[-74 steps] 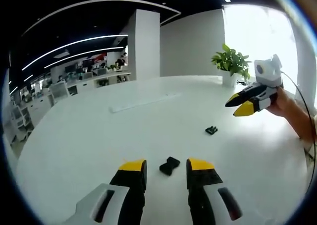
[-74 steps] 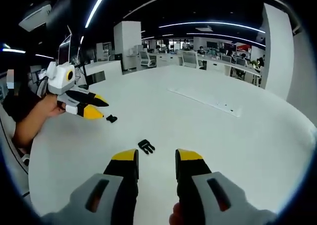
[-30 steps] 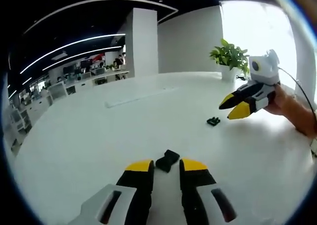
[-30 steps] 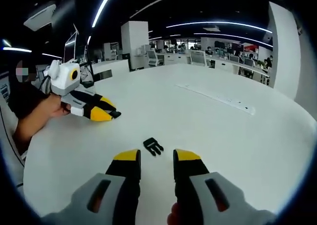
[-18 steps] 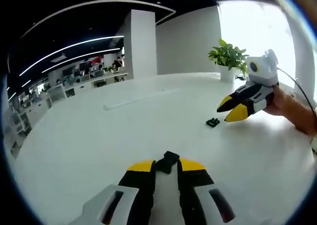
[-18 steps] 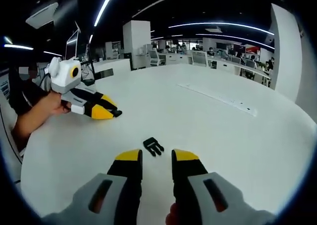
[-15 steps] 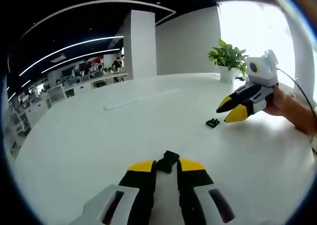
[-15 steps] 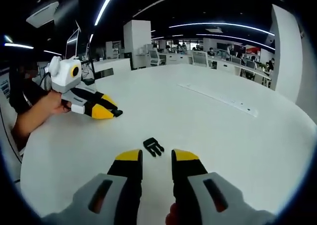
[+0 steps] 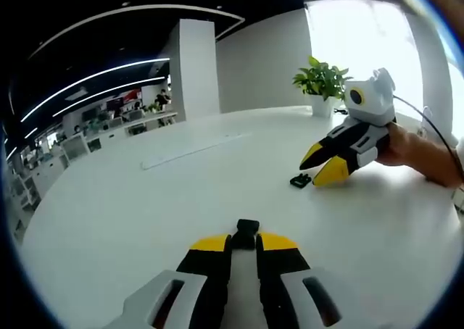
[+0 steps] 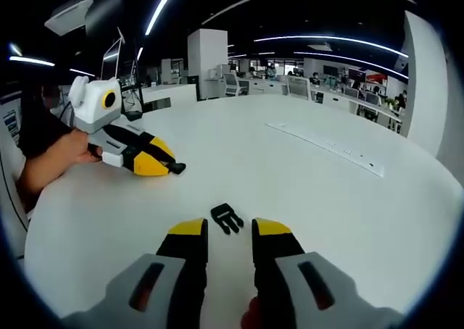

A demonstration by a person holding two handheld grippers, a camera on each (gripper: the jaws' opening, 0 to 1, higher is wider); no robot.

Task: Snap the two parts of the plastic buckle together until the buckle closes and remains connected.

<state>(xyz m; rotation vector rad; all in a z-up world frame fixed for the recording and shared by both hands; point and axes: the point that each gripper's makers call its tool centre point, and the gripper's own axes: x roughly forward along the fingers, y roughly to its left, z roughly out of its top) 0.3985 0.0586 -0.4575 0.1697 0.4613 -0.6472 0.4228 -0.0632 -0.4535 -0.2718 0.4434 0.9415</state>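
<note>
While the left tool [image 9: 244, 243] reaches forward low over the white table [image 9: 130, 206] in the left gripper view, its two yellow-tipped jaws stand nearly together and pinch one black buckle part [image 9: 246, 232], whose free end sticks out ahead of the tips, its long axis roughly in line with the jaws. Farther off to the right in that view, the right tool [image 9: 319, 168] slants down toward the table, held by a hand [image 9: 413, 155], and the pronged buckle part [image 9: 299, 180] lies just beside its tips, apart from them. Turning to the right gripper view, the right tool [image 10: 229, 229] has its jaws spread a little and nothing between them; the pronged buckle part [image 10: 227, 217] lies flat just ahead of the gap, slightly left of centre, its prongs pointing right and a little toward the tool, so it sits crosswise to the jaws. Off to the left there, the left tool [image 10: 172, 166] lies low with its tips at the table, pressed on something dark, well apart from the pronged piece. By my reading, the right tool must ease forward and close on that piece.
</note>
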